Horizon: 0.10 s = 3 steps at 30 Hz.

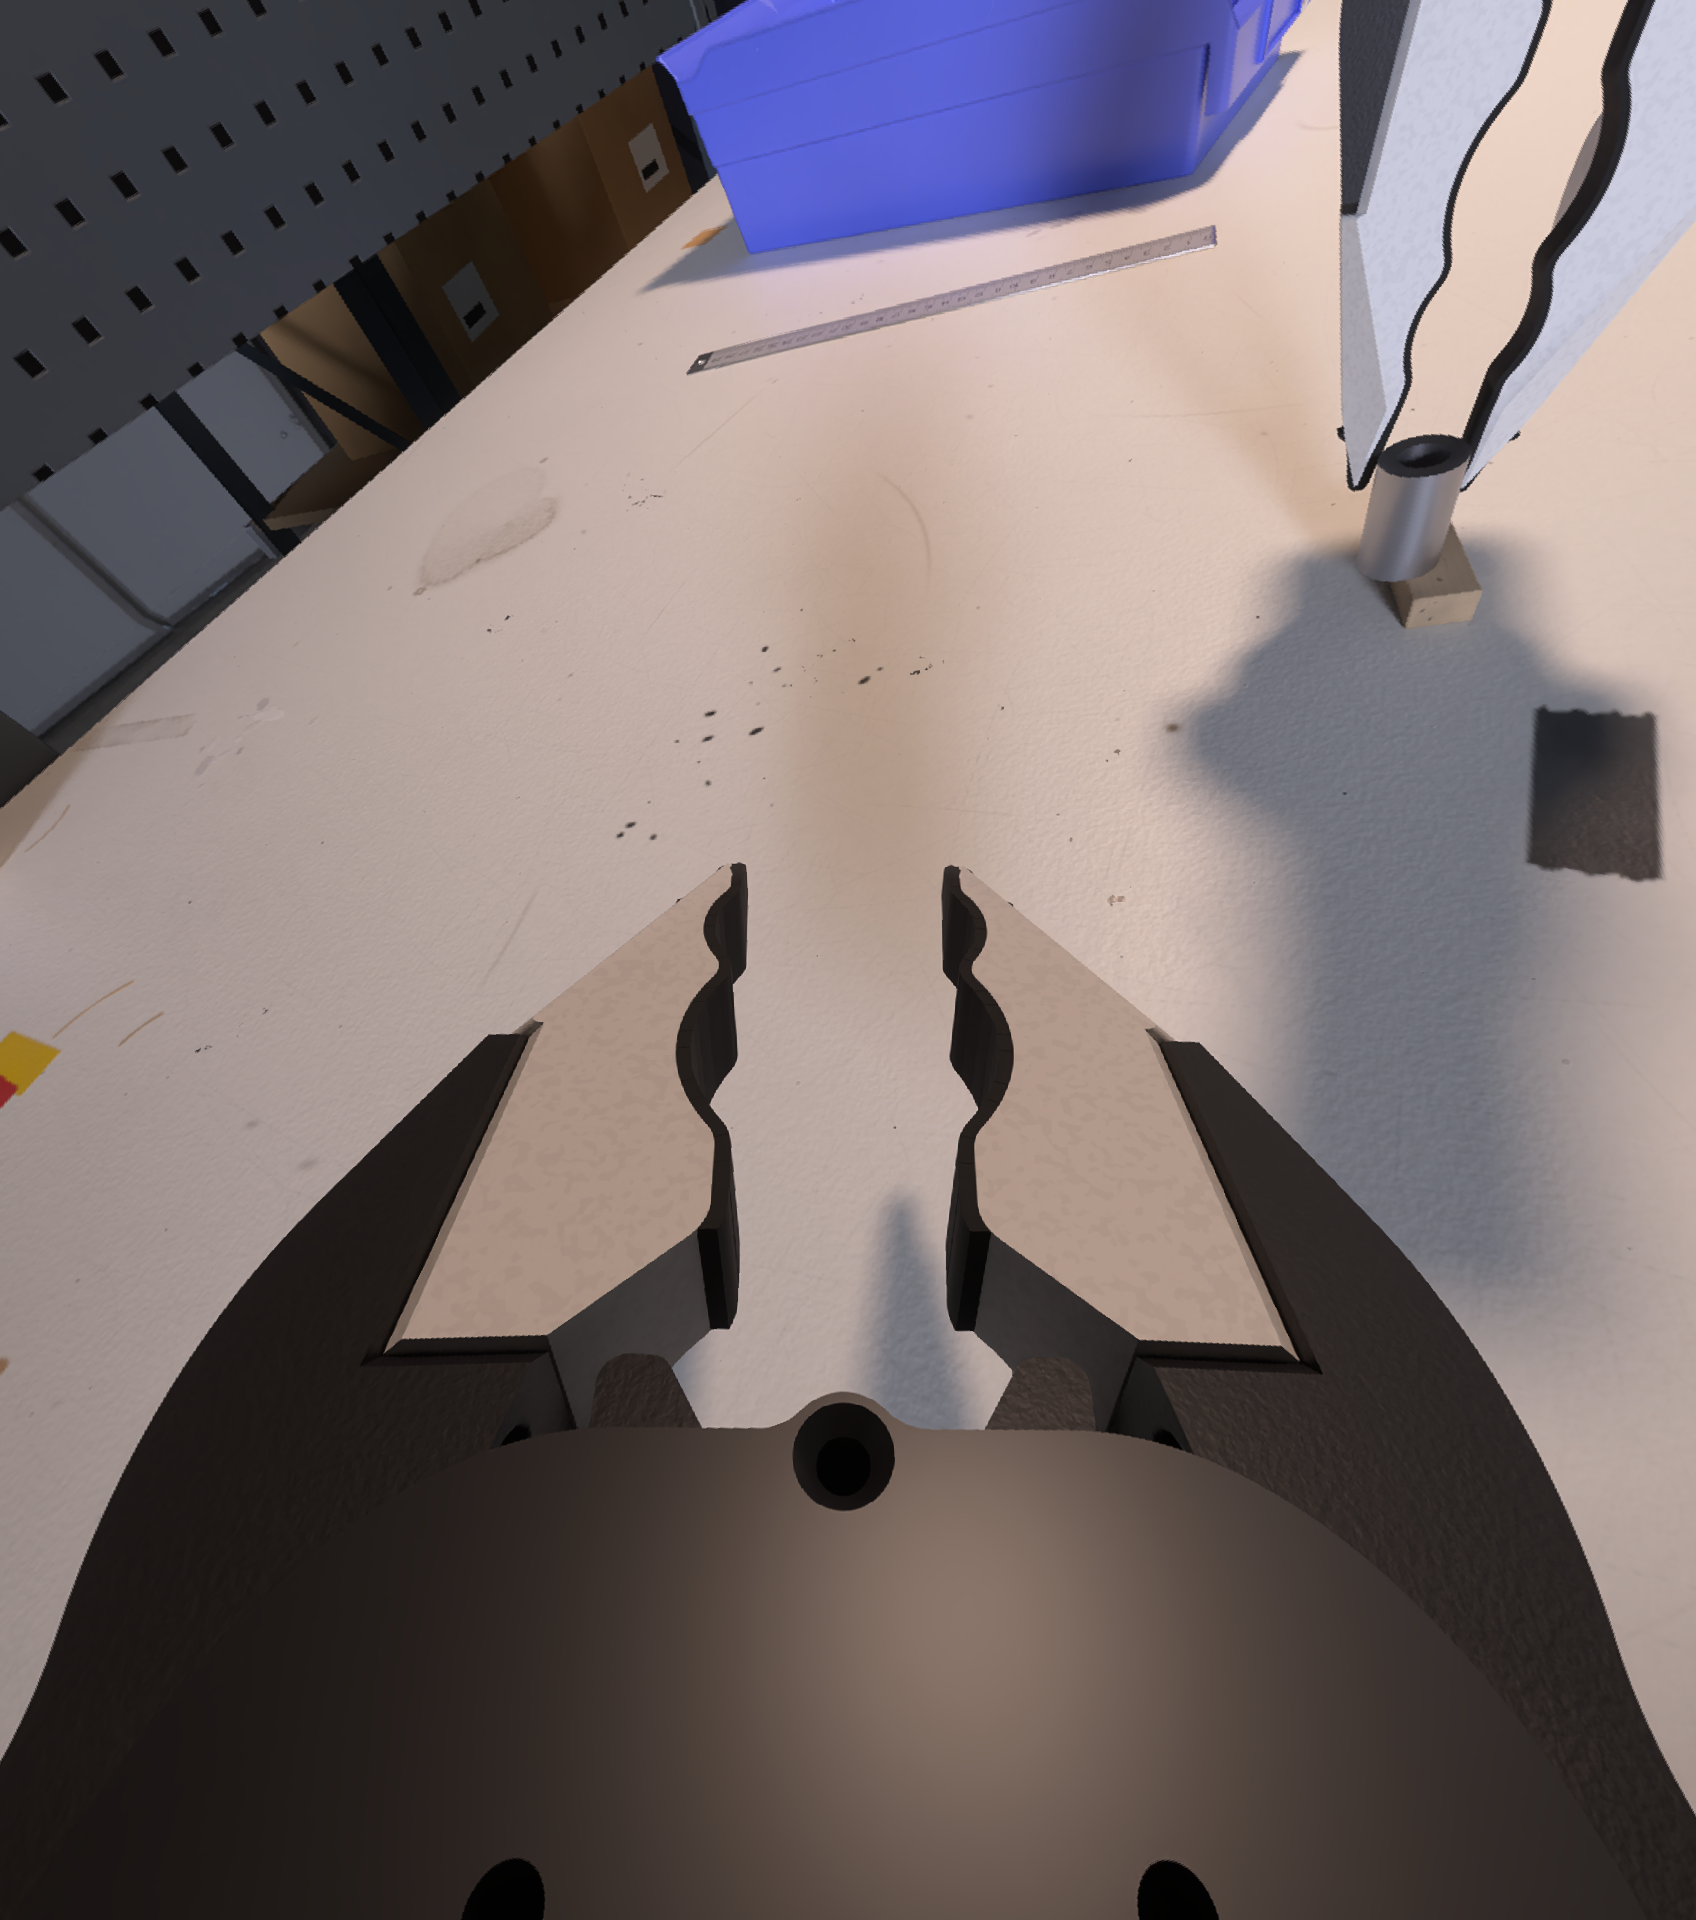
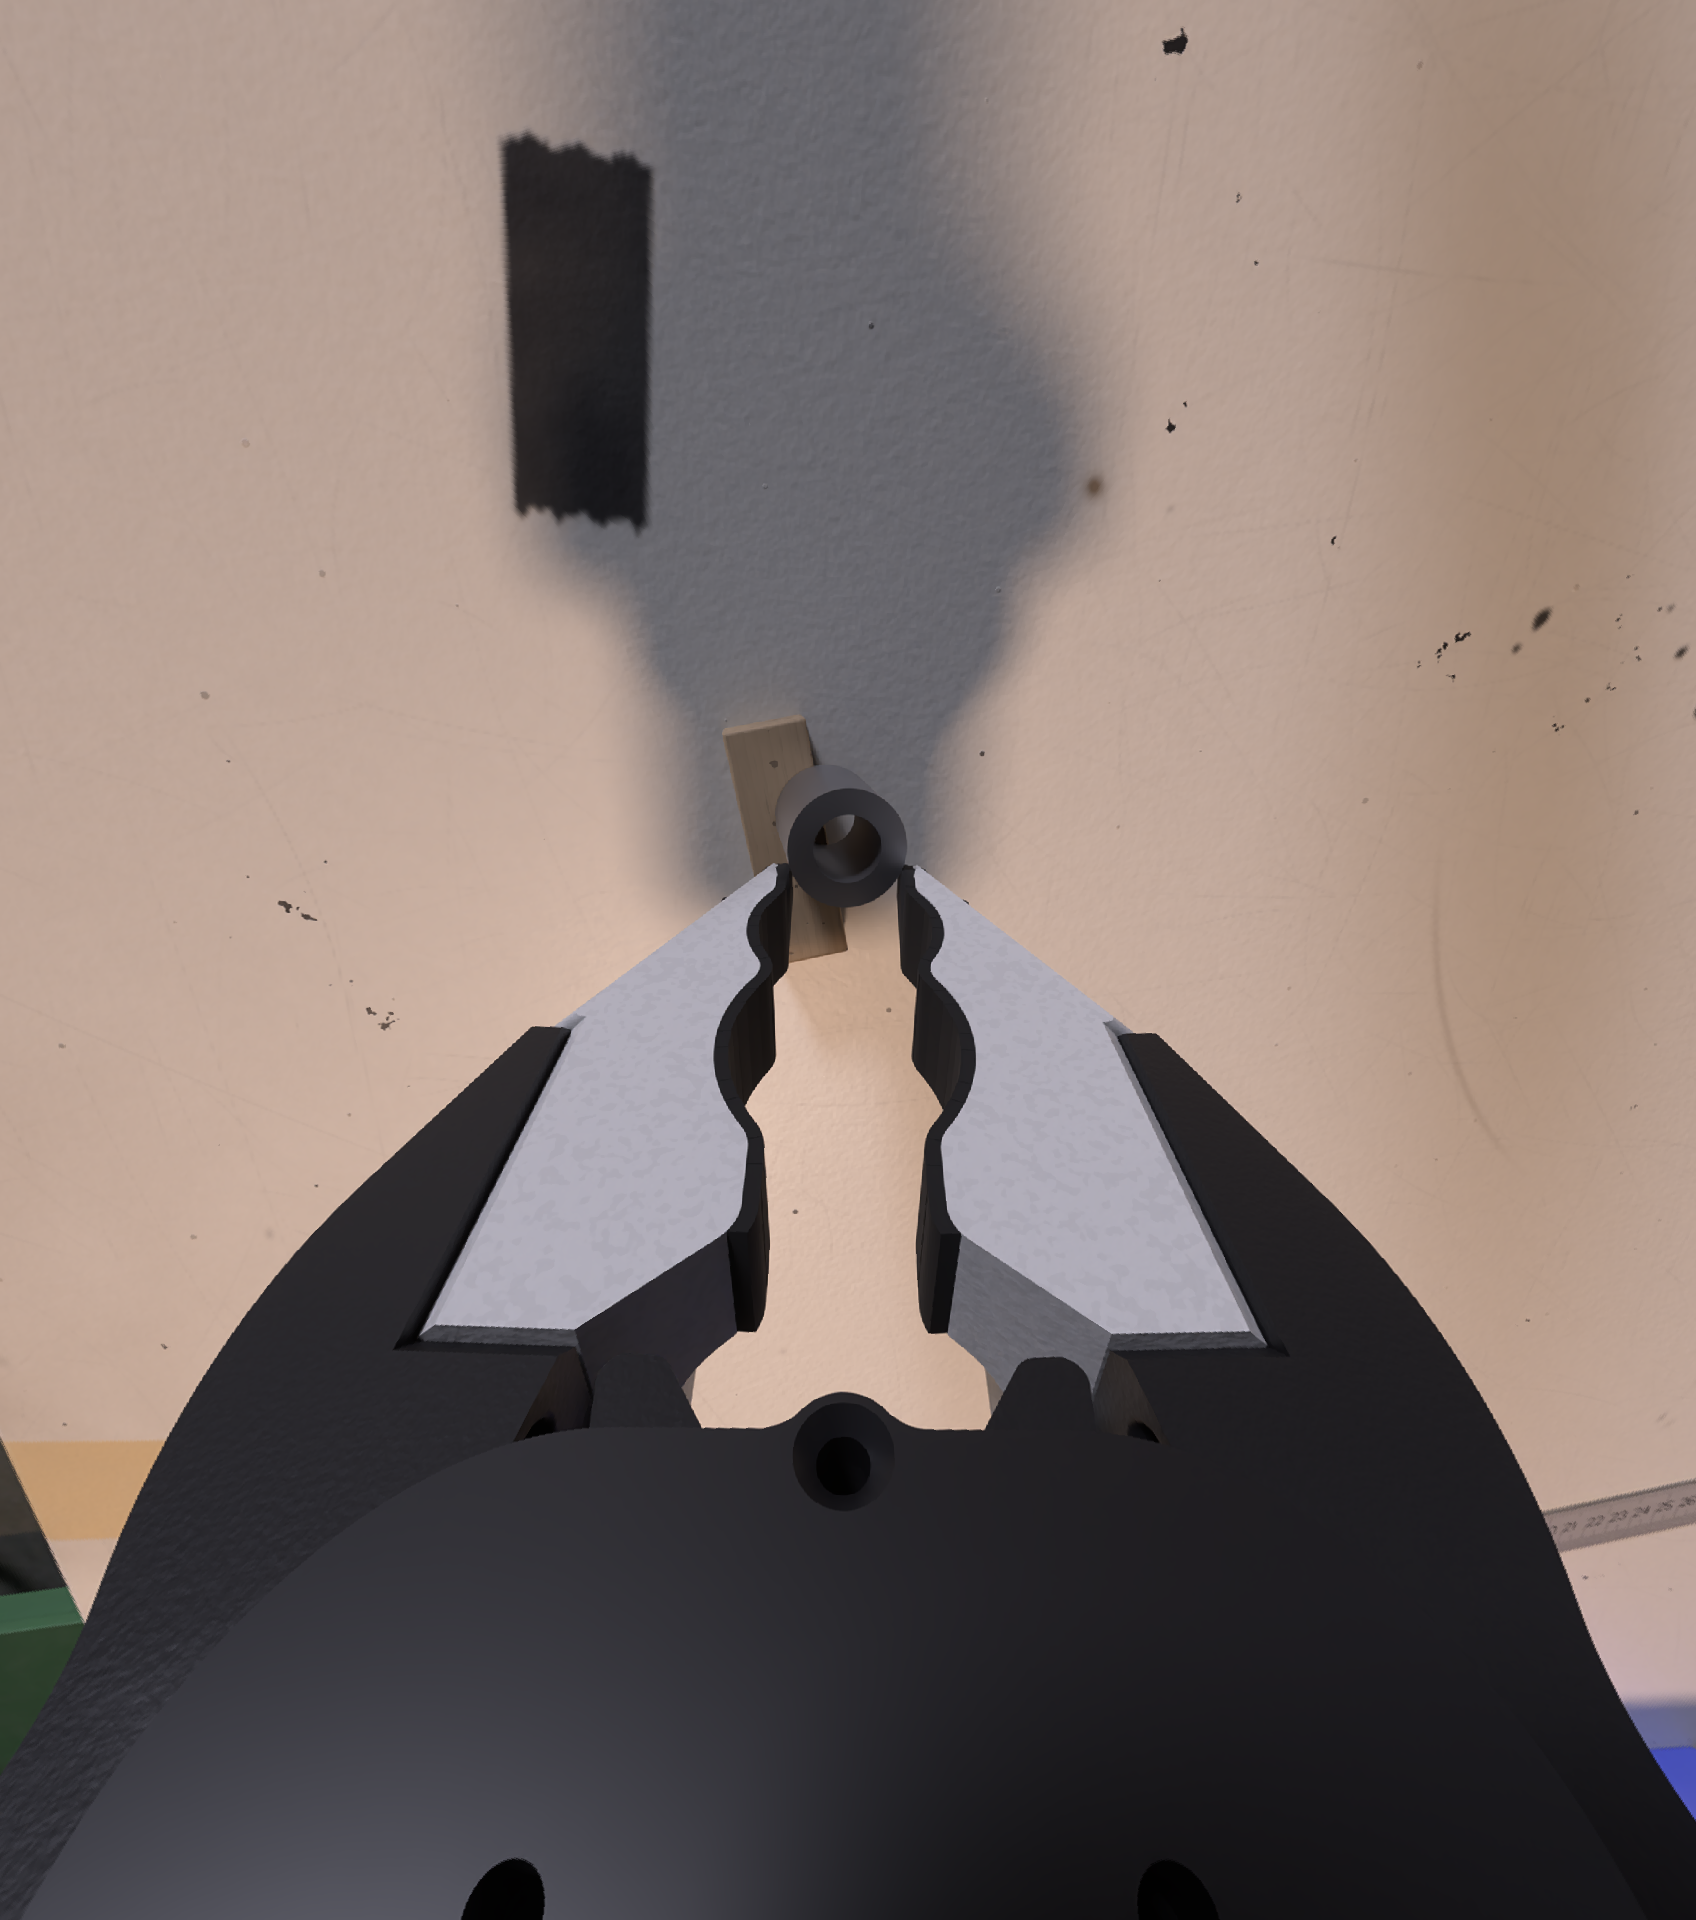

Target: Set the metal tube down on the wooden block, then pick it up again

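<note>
While the short grey metal tube (image 2: 845,844) stands upright on the small pale wooden block (image 2: 771,769), I hold the right gripper (image 2: 845,883) directly above it, fingers spread either side of the rim, clamping nothing. Its long axis runs along the fingers, so my re-grasp should be a straight descent. My left gripper (image 1: 844,883) hangs parted and empty, well apart over the cream workbench (image 1: 615,644)

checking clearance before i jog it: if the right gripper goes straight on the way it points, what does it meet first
Probably the metal tube: it stands upright on the wooden block, its top right at the right gripper fingertips. Whether they already touch it is unclear.
</note>
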Available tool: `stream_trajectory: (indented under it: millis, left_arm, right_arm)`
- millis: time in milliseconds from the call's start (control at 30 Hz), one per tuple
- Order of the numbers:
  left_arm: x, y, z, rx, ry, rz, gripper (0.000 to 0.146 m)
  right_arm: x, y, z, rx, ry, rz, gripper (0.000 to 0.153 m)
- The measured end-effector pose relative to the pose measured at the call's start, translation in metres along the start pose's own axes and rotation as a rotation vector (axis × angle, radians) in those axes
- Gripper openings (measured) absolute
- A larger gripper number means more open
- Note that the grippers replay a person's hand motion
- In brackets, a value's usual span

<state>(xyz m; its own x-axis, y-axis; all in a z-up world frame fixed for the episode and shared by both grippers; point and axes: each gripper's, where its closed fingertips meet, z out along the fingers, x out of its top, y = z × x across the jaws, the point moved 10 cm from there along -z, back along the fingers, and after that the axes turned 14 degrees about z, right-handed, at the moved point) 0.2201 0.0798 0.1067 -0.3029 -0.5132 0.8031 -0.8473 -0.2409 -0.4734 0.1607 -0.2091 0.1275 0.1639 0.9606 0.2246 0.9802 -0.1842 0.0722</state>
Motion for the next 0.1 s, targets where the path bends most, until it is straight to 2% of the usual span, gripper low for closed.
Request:
stream_trajectory:
  millis: [100]
  left_arm:
    - [-0.0001, 0.0002, -0.0001, -0.006, 0.002, 0.002, 0.038]
  right_arm:
    - [0.001, 0.0016, -0.0019, 0.003, 0.025, 0.009, 0.02]
